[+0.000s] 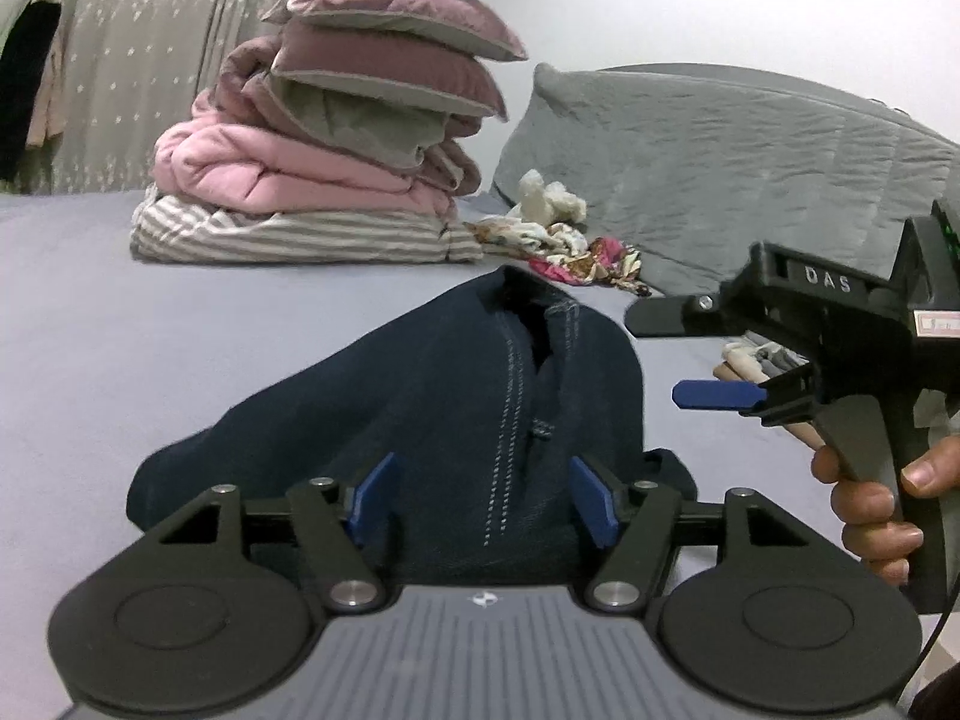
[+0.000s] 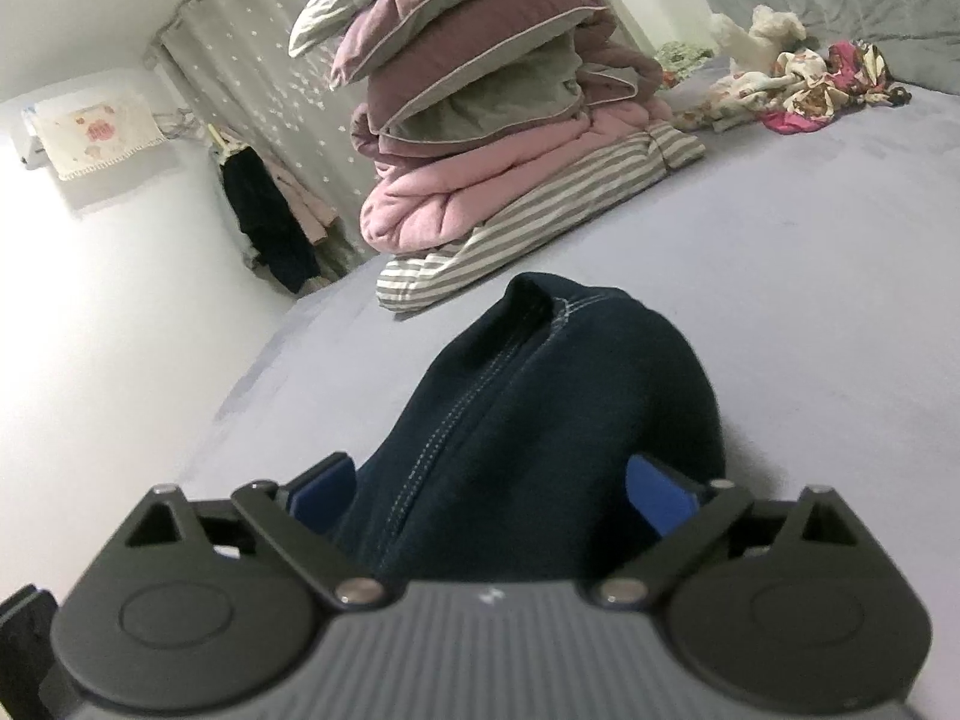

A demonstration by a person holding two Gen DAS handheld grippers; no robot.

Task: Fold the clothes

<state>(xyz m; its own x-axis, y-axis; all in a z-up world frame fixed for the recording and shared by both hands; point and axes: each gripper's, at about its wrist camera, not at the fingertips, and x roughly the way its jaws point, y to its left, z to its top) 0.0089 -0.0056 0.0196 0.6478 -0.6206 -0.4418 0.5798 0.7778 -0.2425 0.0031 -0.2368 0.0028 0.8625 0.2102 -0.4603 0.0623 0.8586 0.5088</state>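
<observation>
1. The jeans (image 1: 456, 396), dark navy with pale stitching, lie bunched on the lilac bed (image 1: 150, 312), near the middle of both views.
2. The left gripper (image 1: 483, 498) has its blue pads (image 1: 369, 495) spread wide. The jeans' fabric rises between them; whether the pads touch it, I cannot tell.
3. The right gripper (image 1: 690, 354) shows at 3 o'clock in the left wrist view, held by a hand (image 1: 870, 510). Its jaws stand wide apart in the air, just right of the jeans.
4. In the right wrist view the right gripper (image 2: 489, 495) also looks wide, with the jeans (image 2: 540, 396) humped between its pads (image 2: 657, 495). Contact cannot be judged.
5. At 11 o'clock beyond the jeans a stack (image 1: 336, 138) stands: a striped quilt at the bottom, pink bedding above it, then mauve pillows.
6. At 1 o'clock, floral cloth (image 1: 564, 252) lies crumpled beside a grey cover (image 1: 750, 162).
7. In the right wrist view, dark clothes (image 2: 270, 222) hang at 9 o'clock before a curtain (image 2: 270, 60).
</observation>
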